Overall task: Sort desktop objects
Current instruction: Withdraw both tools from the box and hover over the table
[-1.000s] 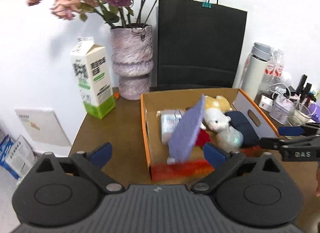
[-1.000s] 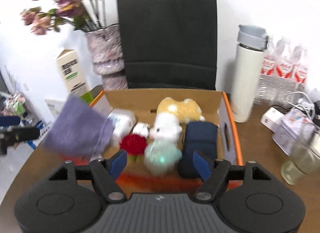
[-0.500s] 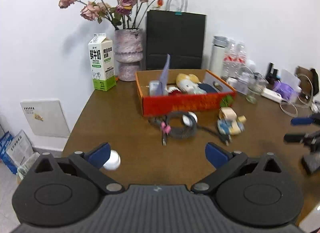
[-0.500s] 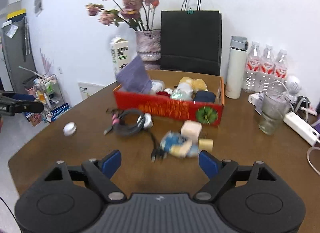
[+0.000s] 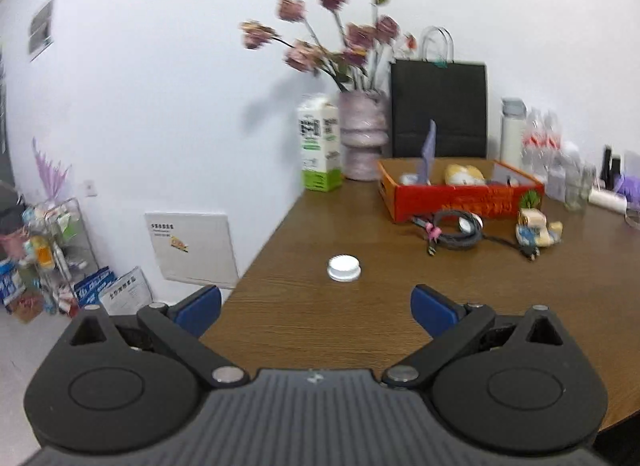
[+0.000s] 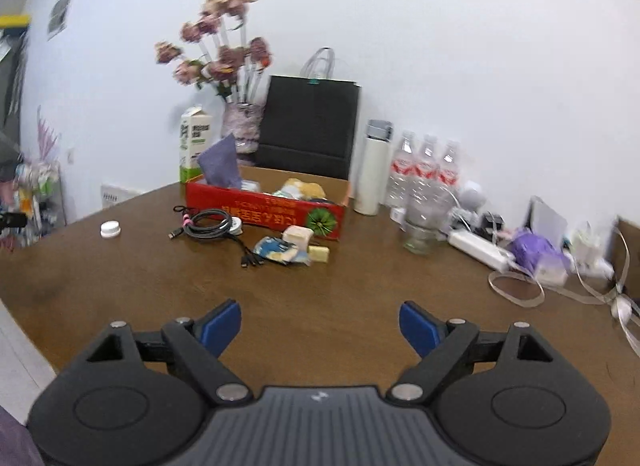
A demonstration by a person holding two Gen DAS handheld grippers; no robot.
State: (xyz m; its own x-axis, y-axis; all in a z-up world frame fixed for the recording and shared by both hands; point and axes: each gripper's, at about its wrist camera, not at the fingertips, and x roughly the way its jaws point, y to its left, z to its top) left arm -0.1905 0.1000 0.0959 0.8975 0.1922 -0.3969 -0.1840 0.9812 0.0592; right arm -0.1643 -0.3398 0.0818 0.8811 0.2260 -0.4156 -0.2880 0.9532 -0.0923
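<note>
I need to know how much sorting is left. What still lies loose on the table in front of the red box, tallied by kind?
White bottle cap: 1
Coiled black cable: 1
Blue-and-white packet: 1
Small beige blocks: 2
Total: 5

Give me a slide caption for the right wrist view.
Open right tool above the wooden table, facing the red box, coiled cable and white cap.

White wall [image 5: 160, 65], brown wooden table [image 5: 360, 326], wire rack [image 5: 60, 250] on pale floor [image 5: 24, 346]
</note>
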